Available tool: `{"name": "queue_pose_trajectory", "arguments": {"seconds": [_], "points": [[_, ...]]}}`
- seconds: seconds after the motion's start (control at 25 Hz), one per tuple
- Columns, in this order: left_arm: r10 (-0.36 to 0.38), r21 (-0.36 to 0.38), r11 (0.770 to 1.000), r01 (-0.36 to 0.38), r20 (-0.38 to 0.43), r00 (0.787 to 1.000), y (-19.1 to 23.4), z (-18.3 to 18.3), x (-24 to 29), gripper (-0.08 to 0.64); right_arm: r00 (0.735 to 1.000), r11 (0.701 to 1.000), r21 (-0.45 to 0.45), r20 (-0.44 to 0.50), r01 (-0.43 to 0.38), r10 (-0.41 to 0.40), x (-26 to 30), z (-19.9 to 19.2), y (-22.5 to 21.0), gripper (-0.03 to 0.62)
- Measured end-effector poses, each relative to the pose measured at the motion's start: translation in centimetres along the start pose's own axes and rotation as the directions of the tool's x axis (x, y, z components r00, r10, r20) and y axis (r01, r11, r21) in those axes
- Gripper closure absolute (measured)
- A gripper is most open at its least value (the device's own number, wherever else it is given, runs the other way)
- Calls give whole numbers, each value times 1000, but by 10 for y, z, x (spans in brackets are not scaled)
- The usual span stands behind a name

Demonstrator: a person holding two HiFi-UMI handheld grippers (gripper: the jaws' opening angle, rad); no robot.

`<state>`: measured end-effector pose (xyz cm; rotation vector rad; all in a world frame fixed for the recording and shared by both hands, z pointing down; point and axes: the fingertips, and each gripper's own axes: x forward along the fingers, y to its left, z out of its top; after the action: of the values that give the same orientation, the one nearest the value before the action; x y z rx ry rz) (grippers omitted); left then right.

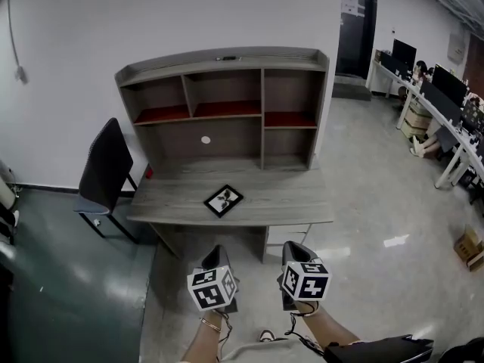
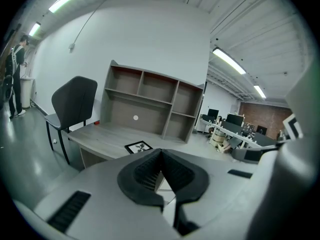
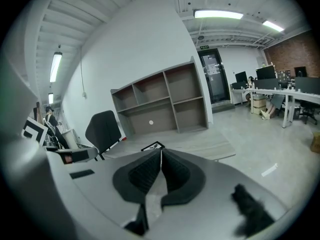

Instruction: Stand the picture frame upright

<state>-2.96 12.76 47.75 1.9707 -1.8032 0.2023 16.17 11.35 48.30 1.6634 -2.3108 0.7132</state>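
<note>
A black picture frame (image 1: 223, 200) with a white mat and a dark plant print lies flat near the front middle of the grey desk (image 1: 174, 195). The left gripper view shows the frame (image 2: 138, 147) lying beyond the jaws, and the right gripper view catches its corner (image 3: 152, 146). My left gripper (image 1: 218, 252) and right gripper (image 1: 296, 249) hang side by side below the desk's front edge, well short of the frame. Both are shut with nothing between the jaws.
A hutch with open shelves (image 1: 227, 104) rises at the back of the desk. A dark chair (image 1: 106, 169) stands at the desk's left. Office desks with monitors (image 1: 439, 104) line the far right. A cardboard box (image 1: 470, 248) sits on the floor at right.
</note>
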Motion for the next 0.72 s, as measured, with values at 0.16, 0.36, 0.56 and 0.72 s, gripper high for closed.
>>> {"name": "queue_pose_trajectory", "arguments": {"seconds": [0.16,0.36,0.56,0.72], "points": [[7,7,1000,-7,2,1000,-7,8,24,555,1000,1000,-4,2,-7,7,19,14,-15,560],[16,11,1000,-16,14,1000,-14,20,46,555,1000,1000,2,14,-12,12,36,30,-32,560],[27,19,999,-27,14,1000,-16,24,56,555,1000,1000,18,15,-14,13,47,33,-43,560],[41,22,999,-41,4,999,-11,23,58,555,1000,999,25,1,-20,20,52,30,-43,560]]}}
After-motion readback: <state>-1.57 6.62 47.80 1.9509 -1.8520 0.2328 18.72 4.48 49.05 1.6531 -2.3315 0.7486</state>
